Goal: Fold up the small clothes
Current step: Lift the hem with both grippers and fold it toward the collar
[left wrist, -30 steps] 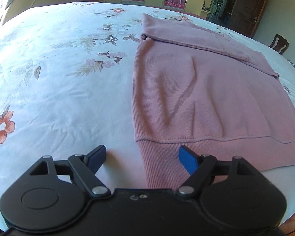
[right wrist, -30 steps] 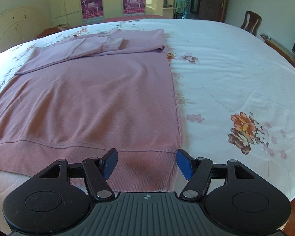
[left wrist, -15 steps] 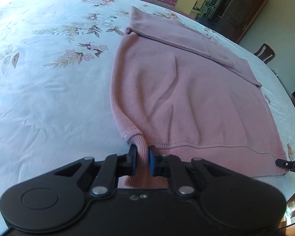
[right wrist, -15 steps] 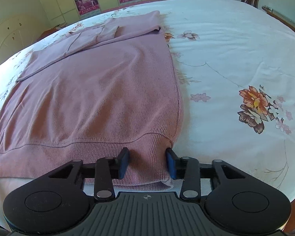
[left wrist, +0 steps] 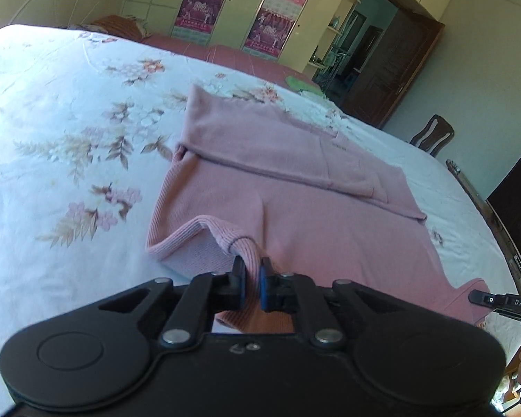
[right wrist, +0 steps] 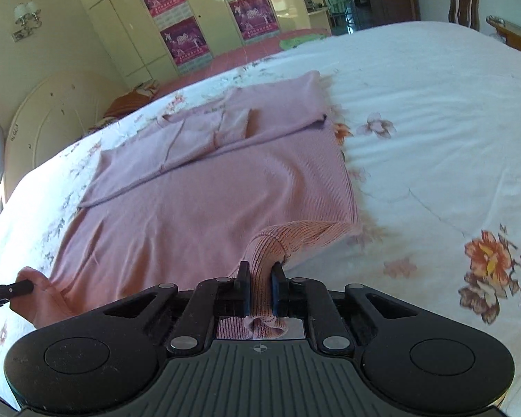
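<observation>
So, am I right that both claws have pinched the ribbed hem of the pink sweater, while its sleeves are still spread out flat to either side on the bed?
Not quite. The left claw and right claw do each pinch the ribbed hem of the pink sweater, but the sleeves are already folded in across the chest, not spread out. The right wrist view shows this best.

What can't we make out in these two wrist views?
- Near hem of the pink ribbed knit sweater: hidden under the left gripper body in the left view, under the right gripper body in the right view.
- Right gripper in the left view: cut off by the right edge.
- Posters on the cream wardrobe doors: print too small to read.
- Floral bedsheet: pattern blurred.
</observation>
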`<state>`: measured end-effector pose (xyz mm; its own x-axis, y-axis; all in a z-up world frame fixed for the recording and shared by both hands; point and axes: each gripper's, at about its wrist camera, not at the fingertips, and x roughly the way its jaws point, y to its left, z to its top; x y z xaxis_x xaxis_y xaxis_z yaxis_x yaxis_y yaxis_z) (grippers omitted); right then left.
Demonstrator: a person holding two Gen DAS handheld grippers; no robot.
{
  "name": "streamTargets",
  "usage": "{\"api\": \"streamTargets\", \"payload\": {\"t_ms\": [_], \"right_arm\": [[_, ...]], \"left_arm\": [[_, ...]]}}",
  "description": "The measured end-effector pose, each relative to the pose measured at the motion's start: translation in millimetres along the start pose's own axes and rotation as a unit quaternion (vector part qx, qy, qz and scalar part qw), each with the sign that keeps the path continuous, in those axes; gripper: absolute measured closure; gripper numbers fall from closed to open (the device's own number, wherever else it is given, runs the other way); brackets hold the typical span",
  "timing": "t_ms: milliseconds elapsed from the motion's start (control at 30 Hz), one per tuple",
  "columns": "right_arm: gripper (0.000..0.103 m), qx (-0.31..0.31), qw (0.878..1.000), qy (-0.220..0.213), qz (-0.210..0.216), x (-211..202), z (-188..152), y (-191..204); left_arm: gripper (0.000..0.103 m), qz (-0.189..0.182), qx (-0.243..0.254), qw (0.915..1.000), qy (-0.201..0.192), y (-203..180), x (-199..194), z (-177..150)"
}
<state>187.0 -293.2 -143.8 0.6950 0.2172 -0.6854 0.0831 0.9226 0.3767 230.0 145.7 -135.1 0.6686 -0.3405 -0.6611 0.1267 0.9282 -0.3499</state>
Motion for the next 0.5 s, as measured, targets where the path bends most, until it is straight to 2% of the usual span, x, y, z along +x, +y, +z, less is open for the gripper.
{"api": "streamTargets", "payload": {"t_ms": [167, 500], "right_arm": [[0.093, 0.001, 0.999, -0.033, 0.016, 16, 42, 4], [0.093, 0.038, 0.996, -0.074, 0.039, 75, 131, -11]], "left_arm": [[0.096, -0.007, 0.005, 0.9993, -0.036, -10, 23, 39], [0.096, -0.006, -0.005, 0.9954, -0.096, -20, 79, 115]]}}
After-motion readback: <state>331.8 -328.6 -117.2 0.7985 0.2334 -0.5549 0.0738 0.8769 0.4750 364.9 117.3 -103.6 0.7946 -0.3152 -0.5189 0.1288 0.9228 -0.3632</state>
